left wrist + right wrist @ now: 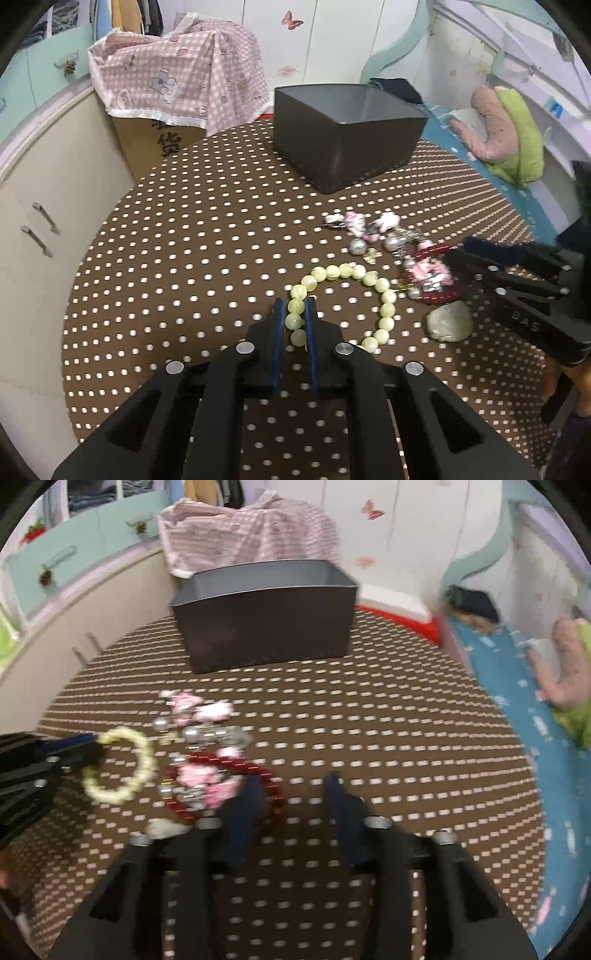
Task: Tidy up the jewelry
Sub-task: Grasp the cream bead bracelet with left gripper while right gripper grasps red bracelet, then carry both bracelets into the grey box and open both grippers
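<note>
The left gripper (295, 321) is pinching one side of the pale green bead bracelet (351, 291), which is lying flat on the dotted brown tablecloth (184, 258). Just beside it, the right gripper (291, 794) is hovering with its jaws apart in a blurred view, one finger (243, 812) overlapping the dark red bead bracelet (266, 771); no clamping is showing. A tangle of pink and silver charms (380, 229) is sitting farther on, and the dark open box (343, 136) is standing beyond everything.
</note>
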A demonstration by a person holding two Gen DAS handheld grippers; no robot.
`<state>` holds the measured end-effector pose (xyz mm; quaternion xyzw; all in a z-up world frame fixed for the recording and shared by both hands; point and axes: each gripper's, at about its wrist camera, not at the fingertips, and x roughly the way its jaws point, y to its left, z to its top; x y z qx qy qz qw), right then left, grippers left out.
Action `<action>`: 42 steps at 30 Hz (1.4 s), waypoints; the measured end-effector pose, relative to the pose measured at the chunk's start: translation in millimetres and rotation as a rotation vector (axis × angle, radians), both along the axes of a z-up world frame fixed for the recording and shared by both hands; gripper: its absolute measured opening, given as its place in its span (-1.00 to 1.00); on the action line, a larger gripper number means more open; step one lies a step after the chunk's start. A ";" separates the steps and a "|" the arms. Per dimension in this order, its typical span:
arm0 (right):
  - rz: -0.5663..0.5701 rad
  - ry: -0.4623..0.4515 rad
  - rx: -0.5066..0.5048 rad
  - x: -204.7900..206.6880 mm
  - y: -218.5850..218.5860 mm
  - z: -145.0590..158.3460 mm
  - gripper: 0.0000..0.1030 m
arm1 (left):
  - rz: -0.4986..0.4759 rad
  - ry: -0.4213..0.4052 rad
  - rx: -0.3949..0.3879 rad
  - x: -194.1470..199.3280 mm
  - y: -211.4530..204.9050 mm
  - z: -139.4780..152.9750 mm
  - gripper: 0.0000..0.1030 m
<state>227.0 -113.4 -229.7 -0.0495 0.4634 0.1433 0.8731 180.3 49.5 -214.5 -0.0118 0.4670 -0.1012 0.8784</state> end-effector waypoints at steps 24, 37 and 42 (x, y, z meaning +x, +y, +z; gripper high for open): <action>0.027 -0.212 0.196 -12.6 -5.8 132.4 -0.84 | -0.165 -0.222 -0.174 22.2 -11.1 126.1 -0.85; -0.060 -0.242 0.227 81.0 -7.2 138.6 -0.83 | -0.104 -0.177 -0.151 128.6 -33.6 124.3 -0.85; -0.052 -0.189 0.218 106.7 3.6 117.4 -0.83 | -0.081 -0.101 -0.125 152.9 -36.2 91.9 -0.85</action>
